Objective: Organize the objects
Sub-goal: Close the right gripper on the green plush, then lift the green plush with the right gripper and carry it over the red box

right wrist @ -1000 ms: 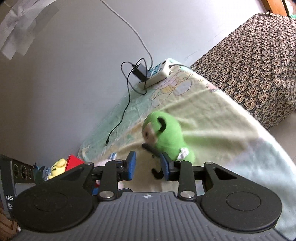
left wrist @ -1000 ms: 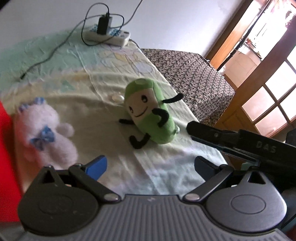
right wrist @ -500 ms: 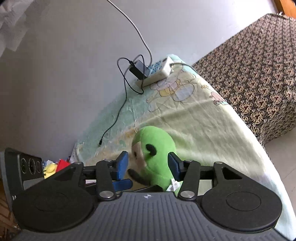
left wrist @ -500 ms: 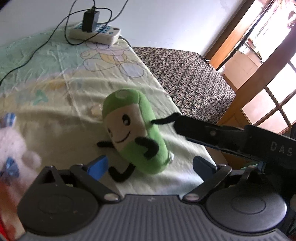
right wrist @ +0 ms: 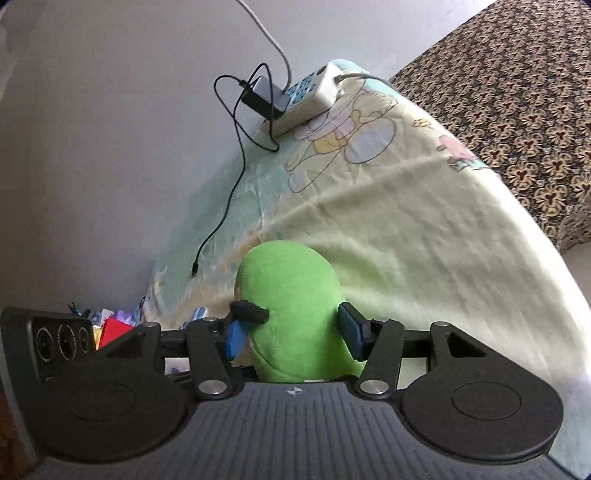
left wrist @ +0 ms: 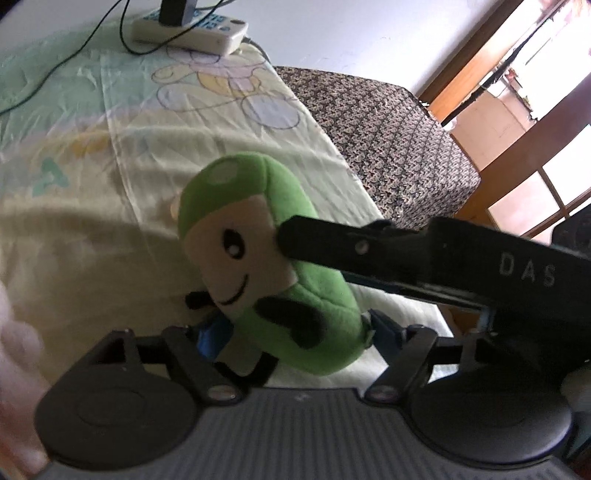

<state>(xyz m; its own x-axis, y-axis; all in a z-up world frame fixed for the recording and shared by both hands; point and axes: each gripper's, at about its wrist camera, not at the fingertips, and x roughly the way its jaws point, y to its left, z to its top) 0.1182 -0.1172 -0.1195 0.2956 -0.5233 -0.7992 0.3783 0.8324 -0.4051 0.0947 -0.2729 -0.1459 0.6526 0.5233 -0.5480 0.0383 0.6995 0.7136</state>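
Observation:
A green plush toy (left wrist: 273, 266) with a cream smiling face and black limbs lies on the pale cartoon bedsheet (left wrist: 110, 147). In the left wrist view it sits between my left gripper's blue pads (left wrist: 208, 338), and the left gripper (left wrist: 291, 332) is open around its lower body. The right gripper's black body (left wrist: 424, 254) crosses in from the right and touches the toy's face side. In the right wrist view the toy's green back (right wrist: 291, 310) fills the gap of my right gripper (right wrist: 293, 332), whose blue pads (right wrist: 349, 330) stand at both its sides, open.
A white power strip (left wrist: 190, 31) with a black charger and cables lies at the sheet's far end by the wall. A dark patterned mattress (left wrist: 388, 140) lies to the right. Wooden door frames stand far right. Colourful toys (right wrist: 110, 325) show at the left.
Both grippers have moved in on the green plush toy, which now sits between the pads of each. The right gripper has opened wider. The white plush has slid out of the left view.

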